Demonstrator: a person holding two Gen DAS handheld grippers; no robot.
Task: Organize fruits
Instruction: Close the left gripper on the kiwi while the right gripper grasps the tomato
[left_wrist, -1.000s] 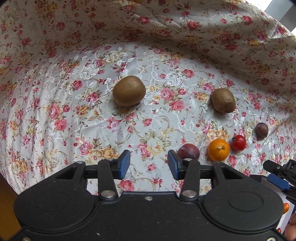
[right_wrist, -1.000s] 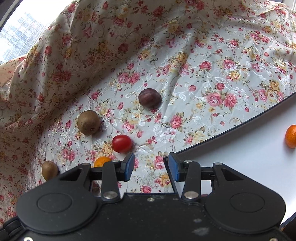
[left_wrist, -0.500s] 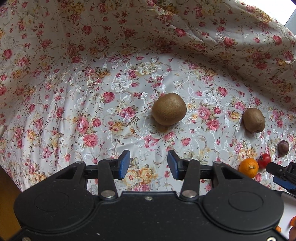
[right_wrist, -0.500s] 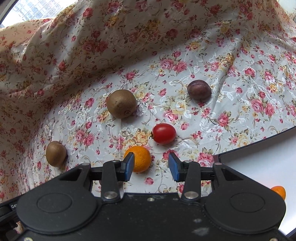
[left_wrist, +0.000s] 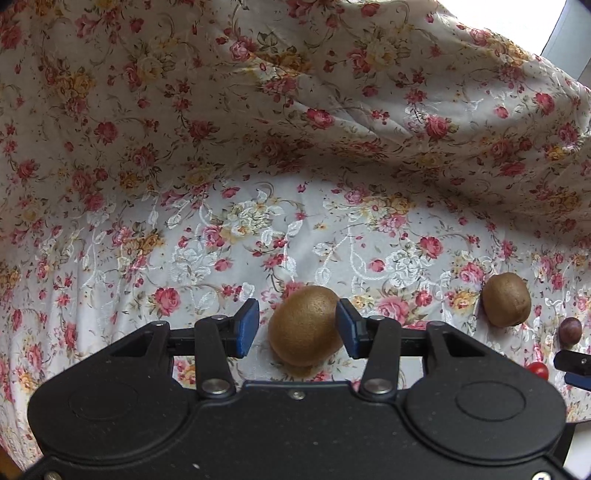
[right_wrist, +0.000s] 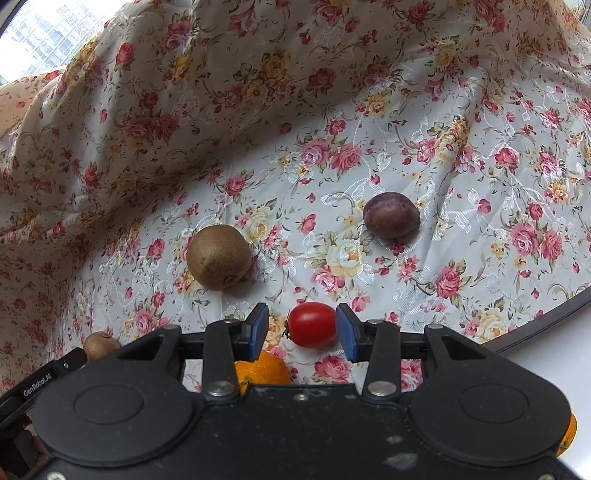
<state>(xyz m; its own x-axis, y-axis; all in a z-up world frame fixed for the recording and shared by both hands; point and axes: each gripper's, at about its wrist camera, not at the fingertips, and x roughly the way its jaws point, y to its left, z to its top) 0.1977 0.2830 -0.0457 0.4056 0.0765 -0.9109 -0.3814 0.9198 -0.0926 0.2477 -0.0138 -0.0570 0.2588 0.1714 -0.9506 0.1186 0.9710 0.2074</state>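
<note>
A: Both claws have dropped over fruit. Left claw, jaws just widened, straddles a kiwi, not yet gripped.

B: Right claw, narrowing, brackets the tomato; plum at one o'clock. Double pickup looks imminent.

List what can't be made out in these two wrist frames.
- Orange, right wrist view: mostly behind the right gripper body.
- Second orange fruit, same view: a sliver at the gripper's right side.
- Small kiwi, same view: lower part cut off by the gripper.
- Tomato, left wrist view: partly hidden by the left gripper body.
- Contact between the pads and the large kiwi: not clear.
</note>
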